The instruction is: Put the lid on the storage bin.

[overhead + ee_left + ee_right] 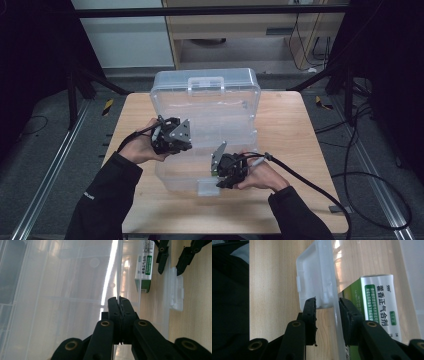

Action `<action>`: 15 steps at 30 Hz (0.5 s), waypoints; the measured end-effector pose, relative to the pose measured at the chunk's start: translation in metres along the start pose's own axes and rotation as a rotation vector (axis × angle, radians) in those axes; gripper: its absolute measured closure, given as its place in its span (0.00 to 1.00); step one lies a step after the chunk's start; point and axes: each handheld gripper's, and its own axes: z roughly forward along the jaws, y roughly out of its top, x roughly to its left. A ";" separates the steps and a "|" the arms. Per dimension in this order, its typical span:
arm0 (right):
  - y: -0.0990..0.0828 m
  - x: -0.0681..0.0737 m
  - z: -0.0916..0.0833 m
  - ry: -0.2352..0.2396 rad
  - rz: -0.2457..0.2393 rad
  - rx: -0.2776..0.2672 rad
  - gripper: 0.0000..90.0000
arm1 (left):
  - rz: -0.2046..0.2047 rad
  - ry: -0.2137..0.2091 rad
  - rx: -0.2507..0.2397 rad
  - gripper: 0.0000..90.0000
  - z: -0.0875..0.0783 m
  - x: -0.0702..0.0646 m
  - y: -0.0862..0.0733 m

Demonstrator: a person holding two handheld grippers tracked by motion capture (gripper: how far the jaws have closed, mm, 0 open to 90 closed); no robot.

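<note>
Here we pinch the raised lid [210, 100] of the clear plastic box with our left gripper [172, 137] while our right gripper [227, 172] clamps its front latch [207, 186] by the table's [285, 210] near edge.

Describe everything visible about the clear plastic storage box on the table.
The clear plastic box sits on the wooden table, opened: its lid stands raised at the far side, carrying handle on top, the tray lying nearer the person. The plastic looks thin, translucent and ribbed. A white latch tab juts from the tray's front wall. A green-and-white carton lies inside. The left gripper is shut on the lid's edge; the right gripper straddles the front wall beside the latch.
</note>
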 end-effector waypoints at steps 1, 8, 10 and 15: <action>0.000 0.000 0.000 0.000 0.002 0.000 0.76 | -0.001 0.000 -0.004 0.99 0.001 -0.001 0.000; -0.001 0.002 -0.001 -0.015 0.007 -0.005 0.75 | -0.005 -0.007 -0.001 0.99 0.002 -0.004 0.000; -0.001 0.003 -0.001 -0.019 0.010 -0.009 0.75 | -0.003 -0.013 0.005 0.99 0.001 -0.005 -0.001; 0.000 0.006 -0.009 -0.015 0.012 -0.058 0.71 | -0.007 -0.015 0.003 0.99 0.002 -0.008 -0.002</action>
